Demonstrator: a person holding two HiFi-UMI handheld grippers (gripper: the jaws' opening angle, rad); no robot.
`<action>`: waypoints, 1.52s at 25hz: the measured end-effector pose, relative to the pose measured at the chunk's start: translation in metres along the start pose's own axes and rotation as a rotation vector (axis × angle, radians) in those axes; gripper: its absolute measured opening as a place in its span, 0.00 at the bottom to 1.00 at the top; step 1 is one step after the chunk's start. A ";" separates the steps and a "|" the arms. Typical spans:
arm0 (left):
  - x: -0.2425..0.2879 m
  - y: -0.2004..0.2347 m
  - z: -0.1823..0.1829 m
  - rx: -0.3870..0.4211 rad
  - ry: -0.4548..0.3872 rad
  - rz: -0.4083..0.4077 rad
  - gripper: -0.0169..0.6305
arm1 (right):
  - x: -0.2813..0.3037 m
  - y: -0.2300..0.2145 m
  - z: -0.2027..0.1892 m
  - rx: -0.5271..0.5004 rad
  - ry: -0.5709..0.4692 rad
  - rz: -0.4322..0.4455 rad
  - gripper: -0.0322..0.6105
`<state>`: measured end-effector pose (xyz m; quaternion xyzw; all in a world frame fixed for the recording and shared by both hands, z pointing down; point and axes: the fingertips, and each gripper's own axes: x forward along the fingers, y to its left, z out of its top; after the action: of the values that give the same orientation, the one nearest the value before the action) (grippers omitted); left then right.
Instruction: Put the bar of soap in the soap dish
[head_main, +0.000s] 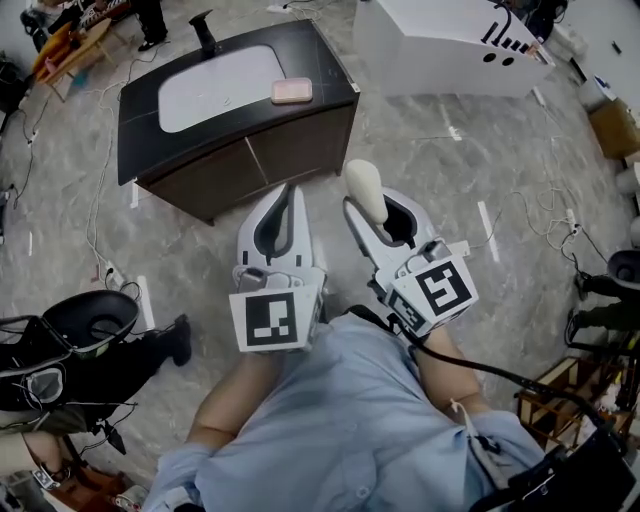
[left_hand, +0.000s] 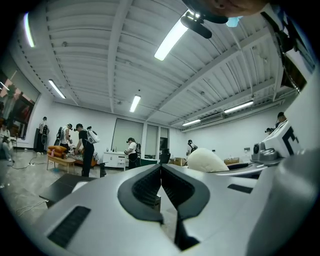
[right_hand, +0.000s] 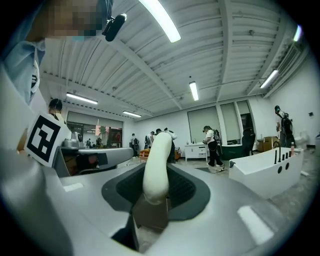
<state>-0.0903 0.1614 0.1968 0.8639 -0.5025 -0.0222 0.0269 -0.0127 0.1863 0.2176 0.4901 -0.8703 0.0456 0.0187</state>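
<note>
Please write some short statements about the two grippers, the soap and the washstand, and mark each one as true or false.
1. The right gripper holds the bar of soap between its fingers. True.
2. The left gripper holds a sponge. False: its fingers are closed together with nothing between them.
3. The bar of soap lies in the soap dish. False: the soap is in the right gripper, well away from the pink dish.
4. The soap dish stands on the dark counter, to the right of the white basin in the head view. True.
5. A black faucet stands at the far edge of the counter. True.
</note>
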 end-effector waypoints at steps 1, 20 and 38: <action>0.002 0.004 -0.001 -0.006 0.001 0.004 0.04 | 0.004 -0.001 0.000 -0.003 0.003 0.000 0.23; 0.129 0.036 -0.048 0.001 0.114 0.041 0.04 | 0.095 -0.110 -0.013 0.033 0.027 0.004 0.23; 0.280 0.066 -0.045 0.016 0.151 0.170 0.04 | 0.211 -0.223 -0.004 0.042 0.054 0.188 0.23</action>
<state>-0.0067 -0.1138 0.2433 0.8176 -0.5705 0.0494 0.0597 0.0680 -0.1080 0.2516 0.4051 -0.9105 0.0788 0.0274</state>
